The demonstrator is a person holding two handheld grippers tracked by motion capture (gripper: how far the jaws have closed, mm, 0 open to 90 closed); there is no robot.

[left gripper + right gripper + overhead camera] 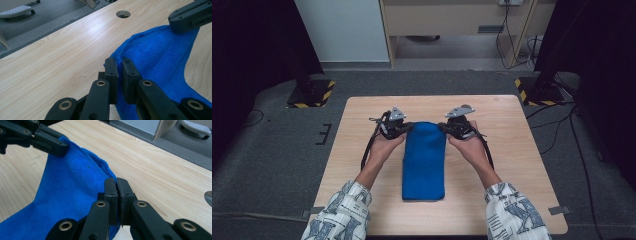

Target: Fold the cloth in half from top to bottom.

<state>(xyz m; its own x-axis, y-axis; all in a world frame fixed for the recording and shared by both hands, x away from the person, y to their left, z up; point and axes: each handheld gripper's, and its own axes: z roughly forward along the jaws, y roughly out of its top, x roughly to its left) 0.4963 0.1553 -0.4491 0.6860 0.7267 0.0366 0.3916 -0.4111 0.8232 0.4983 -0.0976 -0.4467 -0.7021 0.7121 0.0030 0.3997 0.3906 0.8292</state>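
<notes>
a folded blue microfibre cloth [424, 160] lies lengthwise at the middle of the light wooden surface [512, 150], its far corners lifted; the left gripper [119, 65] and right gripper [116, 185] each have their fingers clamped on one far corner

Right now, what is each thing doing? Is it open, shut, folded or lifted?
Blue cloth: folded into a long strip, far end lifted off the table, near end lying flat.
Left gripper: fingers shut on the cloth's far left corner.
Right gripper: fingers shut on the cloth's far right corner.
Table: wooden, flat, with a round hole in its top.
</notes>
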